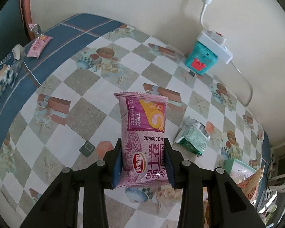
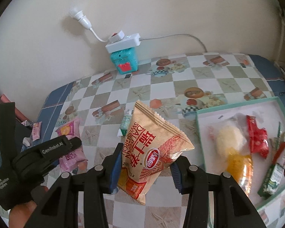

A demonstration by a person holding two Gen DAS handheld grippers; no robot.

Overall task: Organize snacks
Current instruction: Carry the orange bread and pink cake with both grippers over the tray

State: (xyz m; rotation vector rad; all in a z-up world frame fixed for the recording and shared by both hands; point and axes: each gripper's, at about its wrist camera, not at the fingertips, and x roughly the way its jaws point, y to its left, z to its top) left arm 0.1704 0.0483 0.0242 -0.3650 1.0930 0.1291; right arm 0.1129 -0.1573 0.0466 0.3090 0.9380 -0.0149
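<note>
Altogether two claws, each clamped on one packet: left claw [image 1: 143, 163] pink packet [image 1: 142, 133], right claw [image 2: 146, 168] tan packet [image 2: 152, 150]; perhaps five snacks in the tray [image 2: 199, 125].

- In the left wrist view a Swiss roll packet [image 1: 142, 138] stands between the jaws of the left gripper [image 1: 143, 163], above the tabletop [image 1: 81, 114].
- A green packet [image 1: 192, 138] lies on the tabletop to its right.
- A small box [image 1: 201, 58] sits at the wall behind, with a power strip [image 1: 214, 45] on top of it.
- Another packet [image 1: 39, 44] lies far left.
- In the right wrist view a tan packet [image 2: 152, 152] sits tilted between the jaws of the right gripper [image 2: 146, 169].
- A tray [image 2: 235, 105] lies on the right, with several snacks [image 2: 256, 138] in it.
</note>
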